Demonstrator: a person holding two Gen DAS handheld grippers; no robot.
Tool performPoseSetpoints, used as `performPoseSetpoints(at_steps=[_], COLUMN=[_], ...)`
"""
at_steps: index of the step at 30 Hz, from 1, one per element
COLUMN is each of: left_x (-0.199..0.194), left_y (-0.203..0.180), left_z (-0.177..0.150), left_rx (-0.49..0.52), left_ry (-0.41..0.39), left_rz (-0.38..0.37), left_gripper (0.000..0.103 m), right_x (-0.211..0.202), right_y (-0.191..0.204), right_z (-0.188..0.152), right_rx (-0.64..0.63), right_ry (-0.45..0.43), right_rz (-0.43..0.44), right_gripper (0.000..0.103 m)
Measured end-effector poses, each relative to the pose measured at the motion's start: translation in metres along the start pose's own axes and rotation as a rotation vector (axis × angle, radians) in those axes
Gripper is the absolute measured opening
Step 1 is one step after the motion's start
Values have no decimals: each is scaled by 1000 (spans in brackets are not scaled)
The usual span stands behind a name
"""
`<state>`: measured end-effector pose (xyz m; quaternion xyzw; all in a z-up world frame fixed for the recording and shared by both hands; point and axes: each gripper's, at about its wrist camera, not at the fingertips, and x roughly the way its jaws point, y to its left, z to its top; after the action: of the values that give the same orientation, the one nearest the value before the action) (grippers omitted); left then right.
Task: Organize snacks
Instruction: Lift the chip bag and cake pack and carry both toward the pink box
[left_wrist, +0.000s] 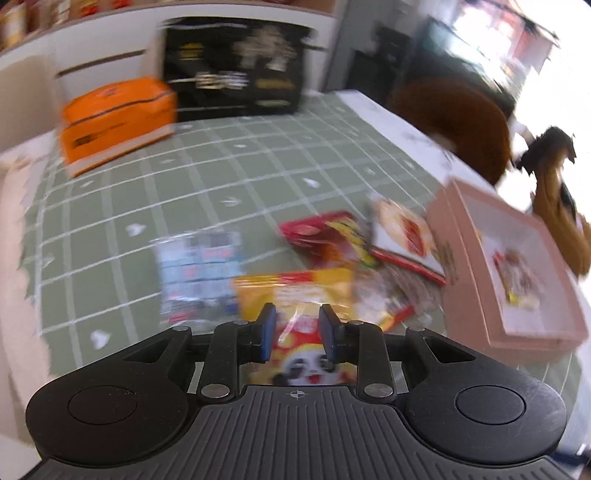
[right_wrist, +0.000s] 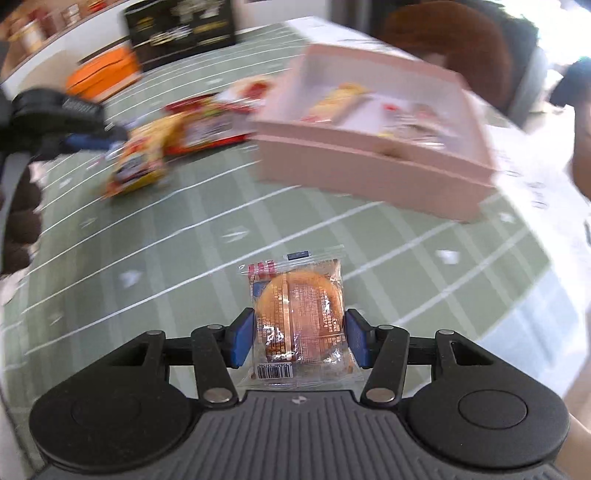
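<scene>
Nearest the left wrist camera, the left tongs (left_wrist: 297, 325) stand narrowly parted astride a yellow-and-red panda snack pack (left_wrist: 295, 295); motion blur hides whether the pads press it. The pack is likely light, soft and crinkly; grip it across the body, not the seal. To the right lies the pink box (left_wrist: 469, 266) on the green checked tabletop (left_wrist: 221, 166). The right tongs (right_wrist: 300, 341) clamp a clear-wrapped round biscuit (right_wrist: 299, 314) by both side edges. It is probably brittle, with slippery film: use minimal pressure.
</scene>
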<state>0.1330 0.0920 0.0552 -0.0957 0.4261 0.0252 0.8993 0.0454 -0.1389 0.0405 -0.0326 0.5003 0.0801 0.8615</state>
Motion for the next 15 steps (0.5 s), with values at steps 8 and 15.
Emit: performPoseSetpoints(at_steps=[8,15], left_x=[-3,-3], left_y=[-33,-36], left_z=[-27,-38], left_rx=[267,320], left_ry=[-58,-14], left_rz=[152,26], left_gripper=[35,57], right_x=[14,17], right_y=[-34,-26], right_z=[-8,-23], right_rx=[102,61], right_ry=[-12,-77], right_rz=[-24,-44], right_gripper=[68,86])
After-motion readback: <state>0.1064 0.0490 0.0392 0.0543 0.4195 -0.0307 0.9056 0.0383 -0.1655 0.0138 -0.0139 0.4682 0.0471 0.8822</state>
